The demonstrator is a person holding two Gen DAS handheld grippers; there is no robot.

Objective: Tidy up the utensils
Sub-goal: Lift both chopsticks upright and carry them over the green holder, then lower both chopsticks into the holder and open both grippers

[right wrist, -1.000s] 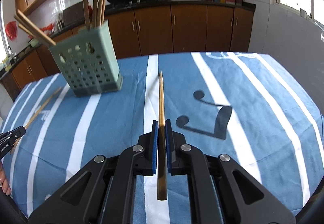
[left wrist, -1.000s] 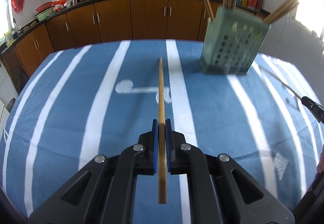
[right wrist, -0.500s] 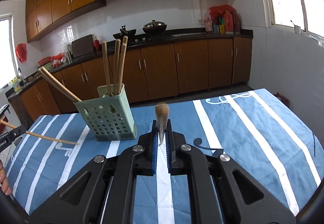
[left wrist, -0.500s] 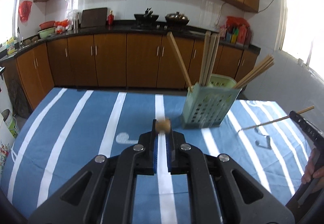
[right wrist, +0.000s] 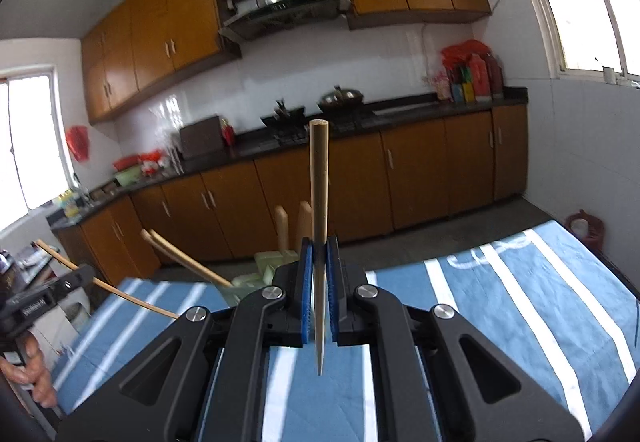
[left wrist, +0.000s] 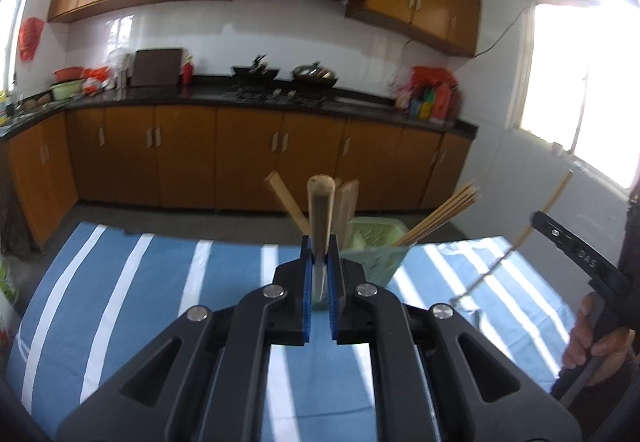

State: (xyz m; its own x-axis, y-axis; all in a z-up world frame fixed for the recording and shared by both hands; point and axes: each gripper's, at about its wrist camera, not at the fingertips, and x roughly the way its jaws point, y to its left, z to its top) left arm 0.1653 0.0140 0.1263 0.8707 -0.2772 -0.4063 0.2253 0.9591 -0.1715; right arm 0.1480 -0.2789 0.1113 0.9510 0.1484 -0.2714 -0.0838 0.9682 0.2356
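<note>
Gripping one chopstick (left wrist: 320, 210) in left gripper (left wrist: 320, 270), another chopstick (right wrist: 319, 202) in right gripper (right wrist: 319, 274); long axes upright, tapered tips down. Lettering on tools unreadable.

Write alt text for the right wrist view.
The right gripper is shut on a chopstick held upright above the blue striped tablecloth. Behind it stands a green utensil holder with chopsticks; kitchen cabinets fill the background.

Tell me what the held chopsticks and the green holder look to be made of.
Both chopsticks: likely bamboo or wood, tan, matte, with a faint lengthwise grain. Holder: probably plastic, pale green, smooth and moulded; blur leaves its finish uncertain.
</note>
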